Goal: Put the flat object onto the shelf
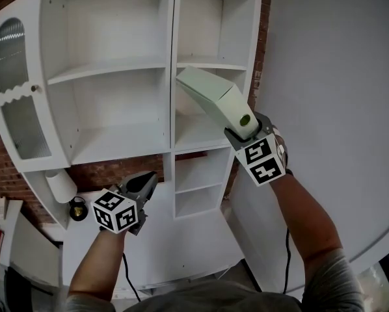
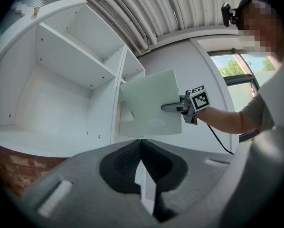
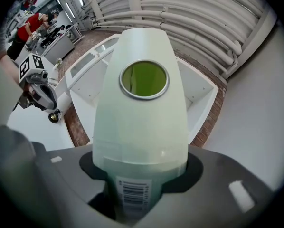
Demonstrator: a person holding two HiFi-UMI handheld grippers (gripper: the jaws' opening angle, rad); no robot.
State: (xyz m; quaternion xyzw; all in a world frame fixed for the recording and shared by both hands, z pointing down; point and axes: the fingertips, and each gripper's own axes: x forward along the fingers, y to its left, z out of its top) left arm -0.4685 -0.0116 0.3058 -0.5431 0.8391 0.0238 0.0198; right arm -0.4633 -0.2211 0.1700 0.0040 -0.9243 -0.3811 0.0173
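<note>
The flat object (image 1: 211, 96) is a pale green board with a round hole near its gripped end. My right gripper (image 1: 243, 132) is shut on that end and holds the board up, tilted, in front of the white shelf unit (image 1: 168, 64). The board's far edge reaches the opening of the right column's middle compartment (image 1: 201, 119). In the right gripper view the board (image 3: 139, 122) fills the space between the jaws of my right gripper (image 3: 139, 175), barcode label towards the camera. My left gripper (image 1: 146, 184) hangs lower left, shut and empty; its own view shows the board (image 2: 149, 103) beyond its tips.
An arched glass door (image 1: 12, 77) stands on the shelf unit's left side. A white roll (image 1: 60, 184) and a small black object (image 1: 78, 208) lie near the left gripper. A grey panel (image 1: 331, 77) borders the right. Brick wall shows behind the shelf.
</note>
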